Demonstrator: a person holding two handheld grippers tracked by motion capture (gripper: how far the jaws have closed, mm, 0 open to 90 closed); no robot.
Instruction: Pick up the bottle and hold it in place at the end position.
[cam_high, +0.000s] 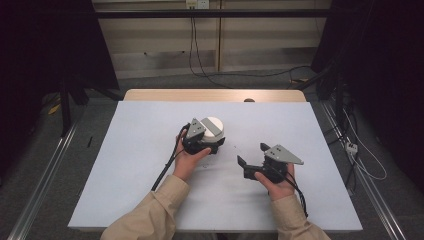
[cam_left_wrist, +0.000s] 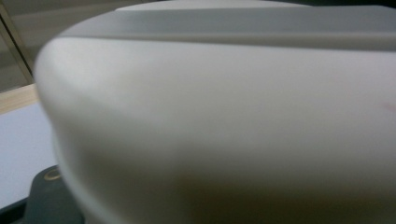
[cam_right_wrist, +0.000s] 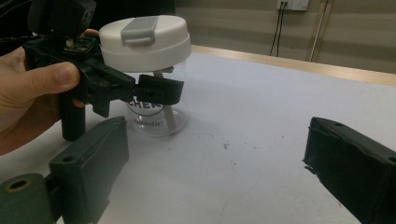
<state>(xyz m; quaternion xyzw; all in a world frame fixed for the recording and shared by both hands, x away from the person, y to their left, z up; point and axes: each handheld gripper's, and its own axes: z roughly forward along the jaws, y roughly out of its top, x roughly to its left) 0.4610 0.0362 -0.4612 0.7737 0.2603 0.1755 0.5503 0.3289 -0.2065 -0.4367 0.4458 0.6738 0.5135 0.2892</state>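
A clear jar (cam_right_wrist: 156, 100) with a white lid (cam_right_wrist: 145, 42) stood upright on the table (cam_high: 125, 150), a little left of centre and toward the far side, its long axis vertical. A grey tab (cam_right_wrist: 139, 29) lay across the top of the lid, and printed lettering showed on the clear wall.

The left gripper (cam_high: 202, 137) was right up against the jar on the person's side, the left hand (cam_high: 187, 159) wrapped around its body. From the right gripper view, one black jaw reached across the front of the glass just below the lid; the other jaw was hidden, so whether the pair had closed on the jar could not be told. The left gripper view, pressed close, showed the lid's pale curved side (cam_left_wrist: 224, 121).

The right gripper (cam_high: 252, 159) sat well apart to the jar's right, nearer the person, its jaws spread wide and holding nothing. The jar lay ahead and to the left of them. The left hand was plainly the nearer, so any move on the lid would likely have fallen to the right.
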